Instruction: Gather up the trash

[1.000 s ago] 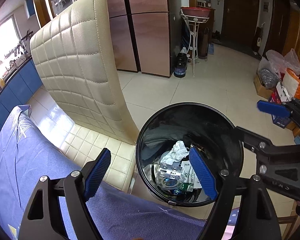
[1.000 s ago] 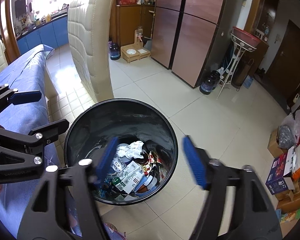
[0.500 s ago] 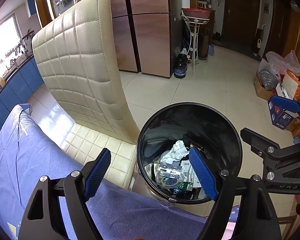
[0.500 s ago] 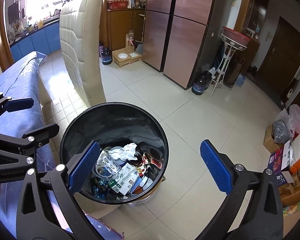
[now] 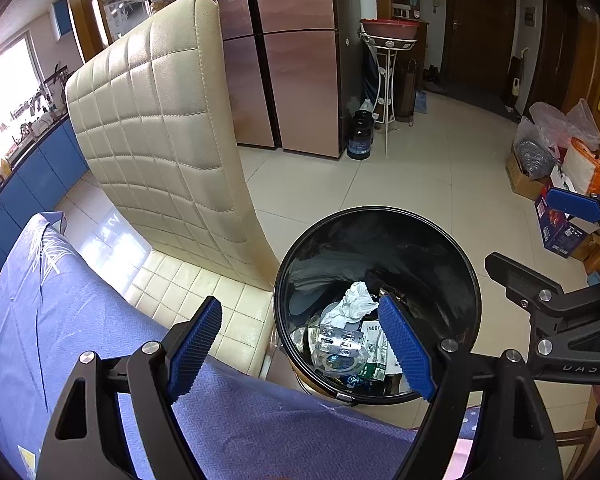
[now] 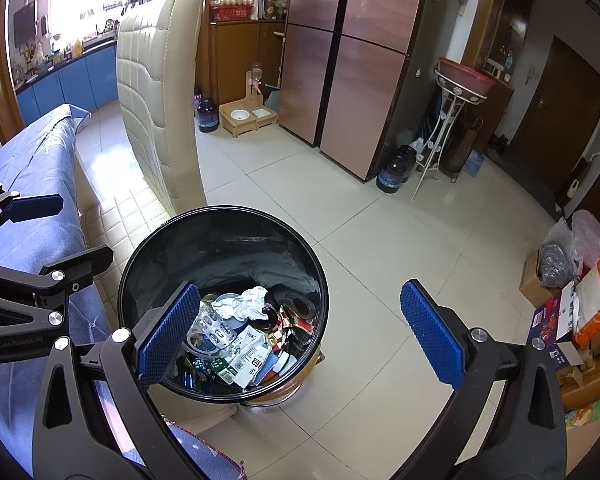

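A black round trash bin [image 5: 420, 264] [image 6: 204, 248] stands on the tiled floor beside the table. It holds a crumpled white tissue [image 5: 356, 300] [image 6: 250, 300], a silver blister pack [image 5: 340, 336] [image 6: 216, 330] and printed wrappers [image 6: 252, 360]. My left gripper [image 5: 300, 320] is open and hovers over the table edge and the bin's near rim, with nothing between its blue pads. Above the bin's right side, my right gripper [image 6: 300, 300] stands wide open and empty. Each gripper shows at the edge of the other's view.
A cream quilted chair [image 5: 160, 120] [image 6: 160, 100] stands close behind the bin on its left. A blue cloth covers the table [image 5: 60, 340]. Copper cabinet doors [image 5: 300, 60], a dark jug [image 5: 360, 140], a white stand [image 5: 388, 92] and boxes with bags [image 5: 560, 168] line the floor's far sides.
The right gripper's jaws have spread much wider, and in the left wrist view it has drifted toward the right edge. The left gripper has kept still.
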The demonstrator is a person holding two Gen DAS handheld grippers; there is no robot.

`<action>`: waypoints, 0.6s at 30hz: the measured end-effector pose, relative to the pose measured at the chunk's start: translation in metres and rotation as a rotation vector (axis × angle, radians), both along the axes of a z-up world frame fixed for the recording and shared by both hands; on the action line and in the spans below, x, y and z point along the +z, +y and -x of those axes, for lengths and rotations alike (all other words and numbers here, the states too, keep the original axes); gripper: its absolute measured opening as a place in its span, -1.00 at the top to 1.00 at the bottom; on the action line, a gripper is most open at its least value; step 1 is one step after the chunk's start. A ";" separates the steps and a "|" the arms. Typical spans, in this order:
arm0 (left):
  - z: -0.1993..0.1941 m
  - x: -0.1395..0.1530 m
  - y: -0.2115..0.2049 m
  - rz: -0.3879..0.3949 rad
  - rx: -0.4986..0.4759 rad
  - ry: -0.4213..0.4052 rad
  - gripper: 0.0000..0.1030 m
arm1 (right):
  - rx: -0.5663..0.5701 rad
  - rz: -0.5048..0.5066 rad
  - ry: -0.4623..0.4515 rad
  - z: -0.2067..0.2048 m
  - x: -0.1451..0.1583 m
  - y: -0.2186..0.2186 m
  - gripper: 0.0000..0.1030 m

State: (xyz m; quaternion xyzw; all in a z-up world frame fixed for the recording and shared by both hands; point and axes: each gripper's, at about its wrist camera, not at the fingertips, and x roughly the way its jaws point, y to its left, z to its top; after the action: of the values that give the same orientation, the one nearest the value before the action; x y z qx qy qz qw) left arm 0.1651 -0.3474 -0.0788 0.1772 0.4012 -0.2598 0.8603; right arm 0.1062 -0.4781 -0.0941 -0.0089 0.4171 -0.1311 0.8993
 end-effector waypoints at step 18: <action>0.006 0.003 -0.006 0.003 -0.040 -0.011 -0.52 | -0.014 0.010 -0.004 0.008 0.003 -0.001 -0.93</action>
State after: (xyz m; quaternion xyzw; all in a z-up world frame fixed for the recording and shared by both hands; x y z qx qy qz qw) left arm 0.1592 -0.3535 -0.0756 0.1850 0.3926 -0.2765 0.8574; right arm 0.0978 -0.4791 -0.0910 -0.0103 0.4147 -0.1395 0.8992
